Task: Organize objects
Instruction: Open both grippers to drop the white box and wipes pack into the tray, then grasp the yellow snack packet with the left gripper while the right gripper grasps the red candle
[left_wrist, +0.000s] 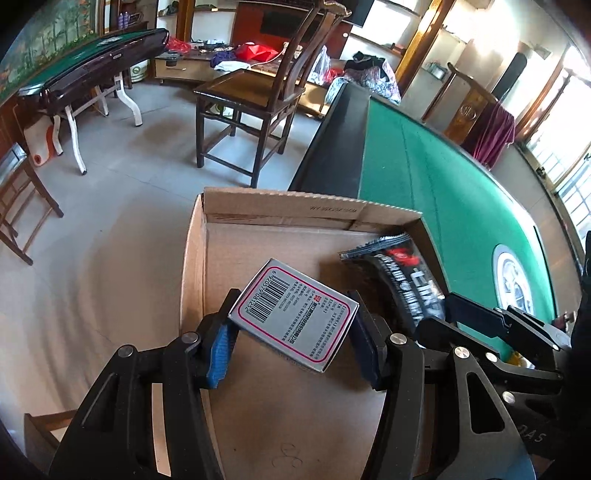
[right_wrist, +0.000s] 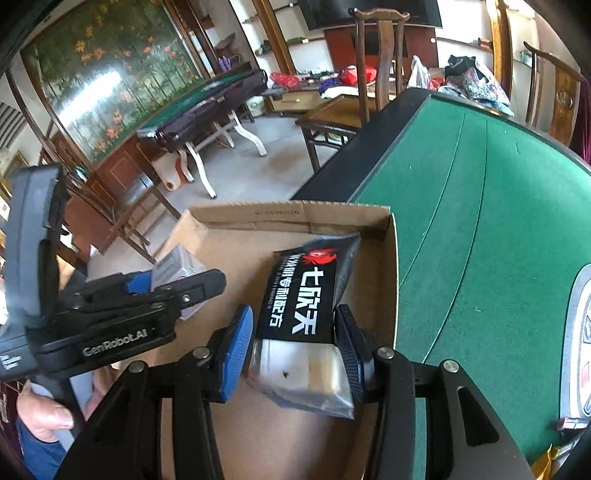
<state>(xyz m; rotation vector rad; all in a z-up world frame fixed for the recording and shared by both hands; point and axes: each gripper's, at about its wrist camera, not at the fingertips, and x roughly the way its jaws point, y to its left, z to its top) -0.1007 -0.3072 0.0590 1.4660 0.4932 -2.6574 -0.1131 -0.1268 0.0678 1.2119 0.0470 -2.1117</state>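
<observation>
My left gripper (left_wrist: 291, 332) is shut on a small silver box (left_wrist: 293, 314) with a barcode and red border, held over the open cardboard box (left_wrist: 280, 212). My right gripper (right_wrist: 295, 347) is shut on a black and clear seasoning packet (right_wrist: 303, 299) with white and red print, also over the cardboard box (right_wrist: 288, 214). The packet shows at the right in the left wrist view (left_wrist: 402, 277). The left gripper with the silver box (right_wrist: 177, 264) shows at the left in the right wrist view.
The cardboard box sits at the edge of a green mahjong table (left_wrist: 436, 177) with a black rim. A wooden chair (left_wrist: 255, 96) stands beyond it on the tiled floor. A second mahjong table (left_wrist: 85, 66) stands far left. Clutter lies on a low cabinet behind.
</observation>
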